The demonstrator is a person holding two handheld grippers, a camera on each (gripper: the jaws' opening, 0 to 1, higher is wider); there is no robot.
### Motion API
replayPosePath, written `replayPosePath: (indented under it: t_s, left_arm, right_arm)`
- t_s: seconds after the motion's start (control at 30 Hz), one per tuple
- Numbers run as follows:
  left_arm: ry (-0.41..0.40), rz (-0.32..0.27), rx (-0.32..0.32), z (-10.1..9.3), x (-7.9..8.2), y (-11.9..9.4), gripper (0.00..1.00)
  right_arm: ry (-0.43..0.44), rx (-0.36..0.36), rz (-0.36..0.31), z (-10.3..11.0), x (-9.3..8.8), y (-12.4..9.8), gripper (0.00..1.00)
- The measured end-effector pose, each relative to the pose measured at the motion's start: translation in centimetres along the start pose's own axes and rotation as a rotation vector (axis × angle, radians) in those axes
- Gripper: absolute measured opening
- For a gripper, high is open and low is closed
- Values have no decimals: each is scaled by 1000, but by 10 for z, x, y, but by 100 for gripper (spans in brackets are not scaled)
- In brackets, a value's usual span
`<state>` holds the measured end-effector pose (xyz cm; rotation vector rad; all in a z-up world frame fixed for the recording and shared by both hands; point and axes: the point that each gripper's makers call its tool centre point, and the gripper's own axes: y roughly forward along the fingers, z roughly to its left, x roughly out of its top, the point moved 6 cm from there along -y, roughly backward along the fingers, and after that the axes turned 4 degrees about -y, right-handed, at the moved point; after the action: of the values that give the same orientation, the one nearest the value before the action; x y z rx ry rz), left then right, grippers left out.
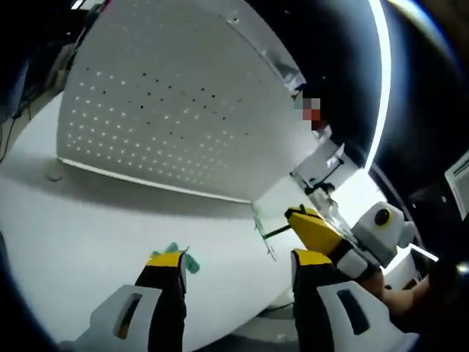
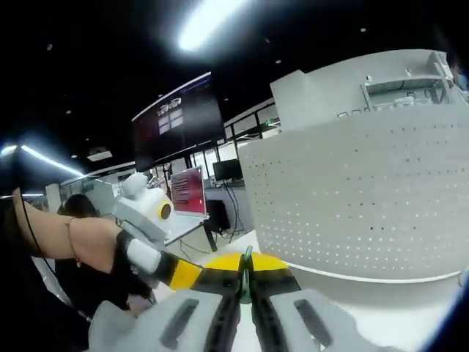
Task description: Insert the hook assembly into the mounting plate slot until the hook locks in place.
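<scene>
Your right gripper (image 2: 245,282) is pinched tight on the green hook (image 2: 247,275), perforated mounting plate (image 2: 366,198) just ahead to its right. Your left gripper (image 1: 238,268) sits wide open, nothing held.

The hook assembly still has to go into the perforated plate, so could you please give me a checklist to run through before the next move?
1. Right gripper shut on the hook: ok, the jaws are closed on a thin green piece.
2. Left gripper free: ok, the jaws stand apart with nothing between them.
3. Perforated plate in sight: ok, it stands upright on the white table.
4. Hook at the plate: not ok, it is held clear of the plate's face.
5. Target slot picked out: cannot tell, the holes are too small to tell apart.
6. Green bits on the table by the left gripper: cannot tell what they are.
</scene>
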<state>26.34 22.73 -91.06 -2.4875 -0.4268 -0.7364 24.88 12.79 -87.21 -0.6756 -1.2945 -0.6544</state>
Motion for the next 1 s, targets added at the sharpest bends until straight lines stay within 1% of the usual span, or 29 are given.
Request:
replayPosePath:
  t_s: [0.1,0.2,0.23,0.33,0.37,0.4,0.43,0.7,0.87,1.0]
  left_arm:
    - [-18,-5,-24,-4,1,1,51]
    - [-40,-12,-50,-6,2,1,42]
    - [-47,-14,-58,-7,2,1,37]
    - [-84,-24,-97,-10,2,1,28]
    - [-101,-25,-110,-11,2,1,25]
    - [-108,-23,-120,-12,1,1,22]
    - [-113,-22,-127,-12,1,1,19]
    - [-146,-25,-161,-17,-2,3,12]
    - [-193,-50,-201,-19,-2,3,5]
    - [-205,-46,-213,-20,-4,3,5]
  right_arm:
    - [1,8,-18,3,3,0,0]
    - [-1,8,-33,5,6,0,0]
    - [-1,8,-35,5,7,0,0]
    - [1,11,-42,6,8,1,0]
    - [6,11,-42,6,7,2,0]
    - [51,16,-43,7,6,3,0]
    - [63,17,-46,7,5,4,0]
    - [53,21,-55,13,6,3,0]
    - [59,25,-57,17,5,2,0]
    - [44,24,-58,19,6,0,0]
